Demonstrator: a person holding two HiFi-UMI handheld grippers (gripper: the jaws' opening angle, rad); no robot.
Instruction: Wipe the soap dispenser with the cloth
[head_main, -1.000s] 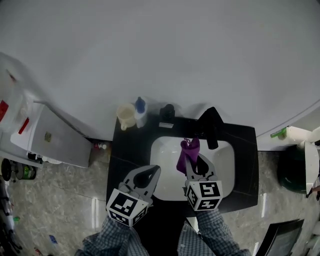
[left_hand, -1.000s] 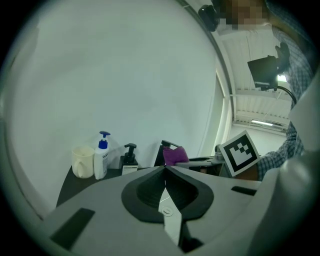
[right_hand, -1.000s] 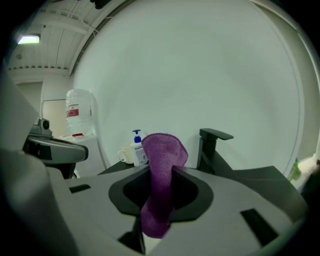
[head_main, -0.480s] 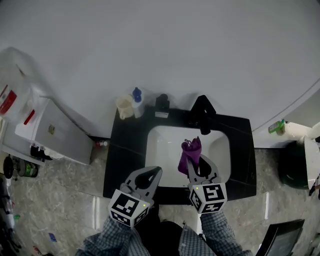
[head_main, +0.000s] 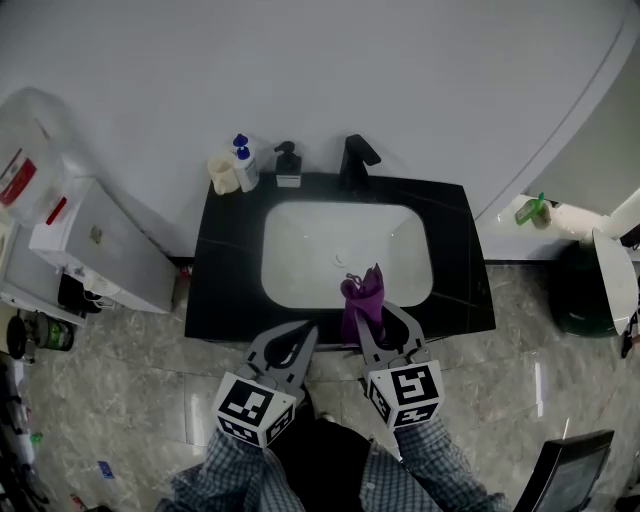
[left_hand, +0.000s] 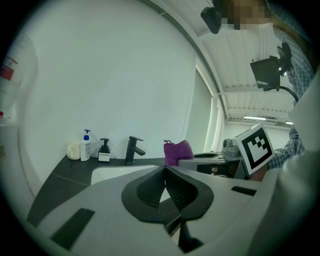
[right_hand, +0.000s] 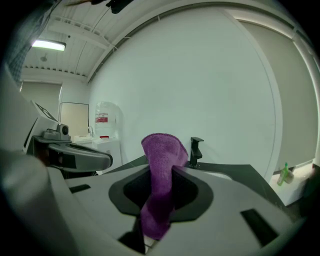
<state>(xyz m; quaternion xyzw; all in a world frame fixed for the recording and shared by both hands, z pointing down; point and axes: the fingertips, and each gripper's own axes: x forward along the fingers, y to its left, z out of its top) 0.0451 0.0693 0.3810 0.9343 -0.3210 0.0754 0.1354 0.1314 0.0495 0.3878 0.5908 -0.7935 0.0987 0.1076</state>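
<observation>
Containers: three stand in a row at the back left corner of the black worktop, against the wall. From the left they are a cream cup, a white bottle with a blue pump and the soap dispenser, which is dark with a white label. Their contents cannot be seen. A black faucet stands to the right of the dispenser, behind the white basin.

Right gripper: its jaws are closed on a purple cloth. The cloth stands up above the jaws over the basin's front edge, well apart from the soap dispenser.

Left gripper: its jaws are together with nothing between them. It hangs at the worktop's front edge, just beside the right gripper.
</observation>
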